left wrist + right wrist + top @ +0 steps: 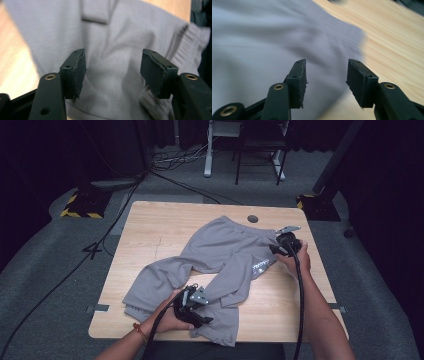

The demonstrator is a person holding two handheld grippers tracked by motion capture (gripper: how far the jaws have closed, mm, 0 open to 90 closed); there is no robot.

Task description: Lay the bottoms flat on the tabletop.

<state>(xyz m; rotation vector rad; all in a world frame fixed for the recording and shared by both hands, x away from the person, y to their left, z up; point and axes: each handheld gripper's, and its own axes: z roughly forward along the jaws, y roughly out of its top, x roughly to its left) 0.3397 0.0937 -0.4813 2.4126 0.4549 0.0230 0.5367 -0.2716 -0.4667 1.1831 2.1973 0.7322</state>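
The left gripper (113,72) is hovering with jaws apart over a leg cuff of the grey trousers (220,257), nothing clamped between them. The right gripper (327,80) is likewise standing open, poised at the waistband edge. The trousers are lying crumpled across the wooden table (150,225), one leg crossing the other. Judgement: the garment is being arranged for folding; next, each gripper needs to close on its fabric edge.

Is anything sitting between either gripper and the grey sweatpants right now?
Nothing visible is. The left gripper hangs open over the near leg of the grey sweatpants, with bare fabric between its jaws. The right gripper is open at the waistband side, above the fabric edge and the table. No other object lies on the cloth.
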